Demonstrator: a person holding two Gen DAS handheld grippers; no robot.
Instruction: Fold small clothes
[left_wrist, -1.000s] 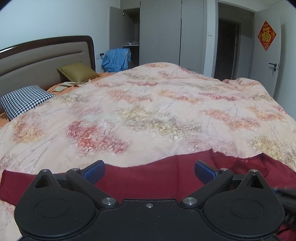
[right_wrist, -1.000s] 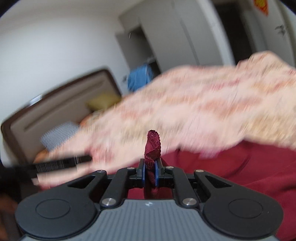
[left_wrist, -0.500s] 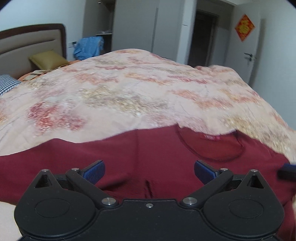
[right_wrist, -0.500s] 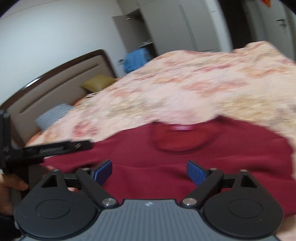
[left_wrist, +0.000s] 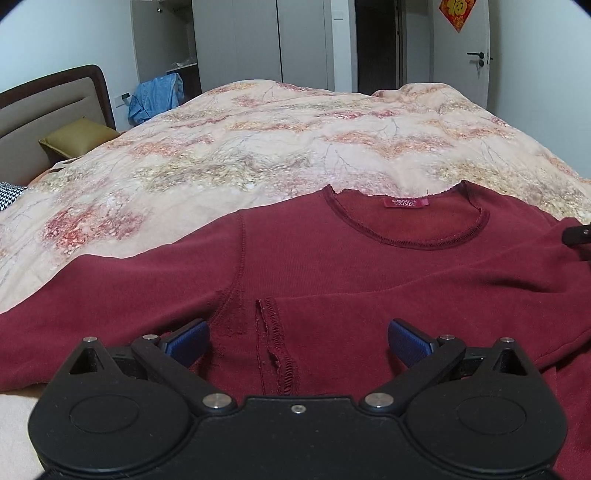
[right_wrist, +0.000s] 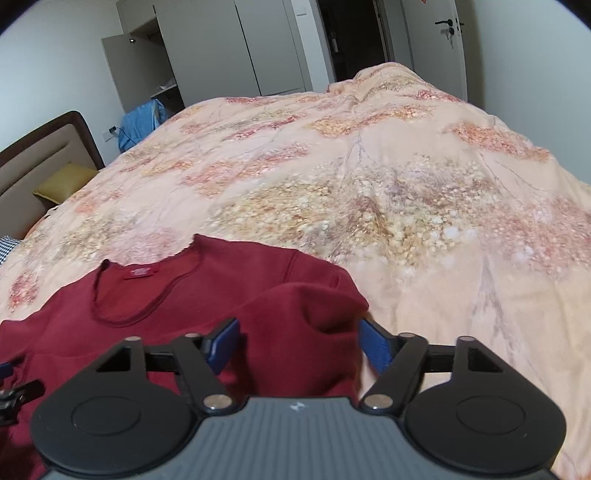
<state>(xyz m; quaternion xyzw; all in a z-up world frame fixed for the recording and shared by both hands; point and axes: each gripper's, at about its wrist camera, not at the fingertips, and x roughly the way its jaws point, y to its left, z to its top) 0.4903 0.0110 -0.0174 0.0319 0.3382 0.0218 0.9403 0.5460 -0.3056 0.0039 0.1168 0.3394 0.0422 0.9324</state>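
Note:
A dark red long-sleeved shirt (left_wrist: 369, 266) lies flat on the floral quilt (left_wrist: 280, 147), neckline and pink label facing away. One sleeve is folded across the chest, its cuff (left_wrist: 275, 343) near the left gripper. My left gripper (left_wrist: 297, 338) is open and empty just above the shirt's lower part. In the right wrist view the shirt (right_wrist: 207, 295) lies at lower left. My right gripper (right_wrist: 297, 343) is open over the folded right shoulder bulge, holding nothing.
The quilt (right_wrist: 369, 177) covers the whole bed. An olive pillow (left_wrist: 75, 138) and a checked pillow (left_wrist: 9, 194) lie by the headboard (left_wrist: 44, 101) at left. A blue garment (left_wrist: 157, 96) hangs by the open wardrobe. A door (left_wrist: 461, 48) stands at back right.
My right gripper was shut on a shirt sleeve a second ago and has let go and opened. Both grippers have moved so the shirt now lies spread below them.

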